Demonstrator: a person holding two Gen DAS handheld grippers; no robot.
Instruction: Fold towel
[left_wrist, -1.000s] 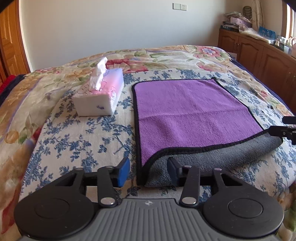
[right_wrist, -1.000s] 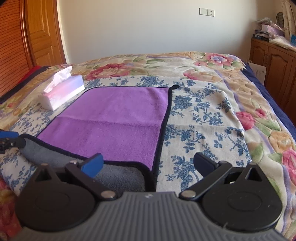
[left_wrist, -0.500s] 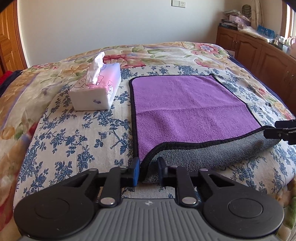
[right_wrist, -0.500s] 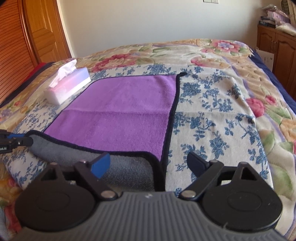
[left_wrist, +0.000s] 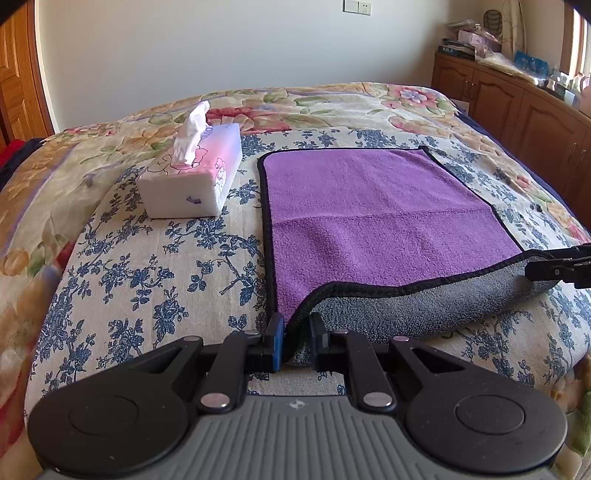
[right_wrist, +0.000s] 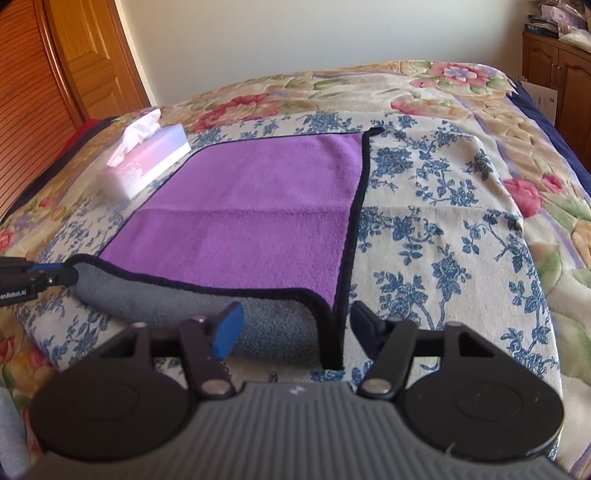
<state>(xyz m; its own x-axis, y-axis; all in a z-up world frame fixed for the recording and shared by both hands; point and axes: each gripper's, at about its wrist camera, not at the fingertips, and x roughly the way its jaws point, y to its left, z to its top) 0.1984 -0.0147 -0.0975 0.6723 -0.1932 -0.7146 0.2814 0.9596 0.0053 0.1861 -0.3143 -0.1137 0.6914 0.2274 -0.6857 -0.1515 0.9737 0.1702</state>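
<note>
A purple towel (left_wrist: 373, 218) with a black hem and grey underside lies on the bed; its near edge is rolled up, grey side out. My left gripper (left_wrist: 297, 341) is shut on the towel's near left corner. In the right wrist view the towel (right_wrist: 258, 206) spreads ahead, and my right gripper (right_wrist: 295, 325) is open, its jaws on either side of the near right corner without pinching it. The right gripper's fingers (left_wrist: 554, 264) show at the right edge of the left wrist view. The left gripper's fingers (right_wrist: 37, 277) show at the left edge of the right wrist view.
A white and pink tissue box (left_wrist: 192, 181) stands on the bed left of the towel, also in the right wrist view (right_wrist: 147, 162). The flowered bedspread (left_wrist: 147, 266) covers the bed. Wooden cabinets (left_wrist: 517, 96) line the right wall; a wooden door (right_wrist: 55, 62) is at the left.
My left gripper closed onto the towel's near left corner. My right gripper moved in over the near right corner and its jaws narrowed somewhat but stay open. The near edge lifted slightly.
</note>
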